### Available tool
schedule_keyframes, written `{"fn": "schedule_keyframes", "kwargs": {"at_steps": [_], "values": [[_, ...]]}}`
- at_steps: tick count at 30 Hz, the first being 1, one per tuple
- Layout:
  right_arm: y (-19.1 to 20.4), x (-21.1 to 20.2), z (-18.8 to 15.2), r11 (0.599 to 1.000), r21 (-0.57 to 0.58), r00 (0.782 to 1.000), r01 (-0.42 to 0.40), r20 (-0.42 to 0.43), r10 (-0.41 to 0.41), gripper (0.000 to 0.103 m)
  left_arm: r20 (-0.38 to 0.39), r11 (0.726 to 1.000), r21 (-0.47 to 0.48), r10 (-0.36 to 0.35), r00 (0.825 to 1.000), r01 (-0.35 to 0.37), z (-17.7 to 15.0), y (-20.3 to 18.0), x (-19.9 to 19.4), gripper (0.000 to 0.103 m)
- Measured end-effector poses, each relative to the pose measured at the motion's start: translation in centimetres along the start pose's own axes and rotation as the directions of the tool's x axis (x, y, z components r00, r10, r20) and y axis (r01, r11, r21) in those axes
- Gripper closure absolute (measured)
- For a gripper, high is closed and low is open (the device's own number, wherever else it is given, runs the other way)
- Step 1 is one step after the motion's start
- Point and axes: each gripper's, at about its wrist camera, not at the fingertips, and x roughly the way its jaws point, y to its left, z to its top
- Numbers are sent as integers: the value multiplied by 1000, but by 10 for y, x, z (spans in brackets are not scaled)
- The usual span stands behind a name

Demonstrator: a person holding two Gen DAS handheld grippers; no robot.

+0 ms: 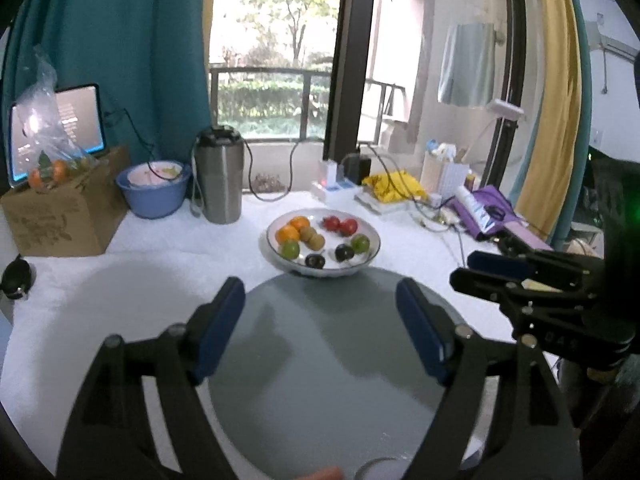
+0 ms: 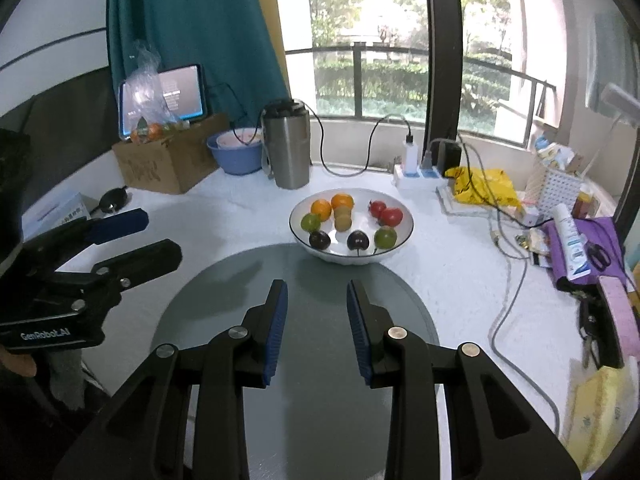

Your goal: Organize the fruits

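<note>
Fruits lay sorted in a white bowl (image 2: 402,236) that stood on the white table (image 2: 448,264), touching the far edge of a round grey mat (image 2: 304,412). Two oranges (image 2: 321,209) sat at the back left of the bowl, with two brown kiwis (image 2: 343,218) in a short line just beside them. Two red tomatoes (image 2: 386,213) rested at the back right. Along the front ran two dark plums (image 2: 319,239), flanked by two green fruits (image 2: 310,222), one at the left and one at the right.

Both tools hung over the near part of the mat, short of the bowl and touching nothing. The right hand-held gripper (image 2: 317,292) had its blue-padded fingers apart with only the mat between them. The left hand-held gripper (image 1: 320,292) was spread wider, its fingers likewise holding nothing. From the left wrist view, the right one (image 1: 468,268) appeared side-on at the right edge, near the bowl but apart from it.

Behind the bowl stood a steel tumbler (image 2: 286,146), and to its left a blue basin (image 2: 236,158) holding a pale dish. A cardboard box (image 2: 168,160) beside the basin carried a clear bag of oranges (image 2: 148,128) in front of a lit tablet (image 2: 166,94). A yellow bag (image 2: 484,184), a power strip (image 2: 416,174) and a purple cloth (image 2: 580,240) cluttered the right side.
</note>
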Motion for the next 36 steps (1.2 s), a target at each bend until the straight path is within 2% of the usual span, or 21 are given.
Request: {"fn": "schedule_keyframes", "kwargs": {"at_steps": [1, 3, 5, 6, 9, 15, 19, 23, 26, 36], "values": [[1, -4, 1, 1000, -1, 1000, 9, 8, -9, 69, 8, 1000, 0, 2, 1000, -2, 1, 0, -5, 24], [3, -16, 4, 1000, 4, 999, 20, 31, -20, 57, 30, 1000, 3, 12, 999, -12, 4, -2, -17, 22], [5, -29, 6, 999, 17, 998, 28, 63, -29, 37, 56, 1000, 6, 25, 998, -26, 7, -4, -31, 19], [6, -34, 8, 999, 23, 996, 34, 76, -36, 35, 69, 1000, 4, 28, 997, -28, 9, -4, -37, 18], [7, -53, 10, 997, 41, 991, 64, 117, -69, 33, 116, 999, -6, 44, 992, -44, 14, -2, -59, 15], [8, -83, 14, 990, 63, 974, 128, 182, -137, 28, 180, 990, 2, 139, 974, -141, 23, -3, -87, 13], [8, -103, 14, 984, 78, 954, 161, 243, -175, 16, 211, 989, 20, 138, 968, -146, 24, -6, -98, 12], [3, -115, 11, 973, 106, 935, 206, 271, -227, 15, 240, 985, 33, 158, 958, -171, 21, -6, -104, 12], [-2, -122, 9, 965, 120, 922, 233, 288, -258, 15, 239, 984, 24, 164, 957, -175, 21, -2, -104, 12], [-10, -118, 8, 961, 134, 924, 244, 270, -272, 15, 226, 985, 2, 169, 959, -175, 20, 3, -100, 12]]}}
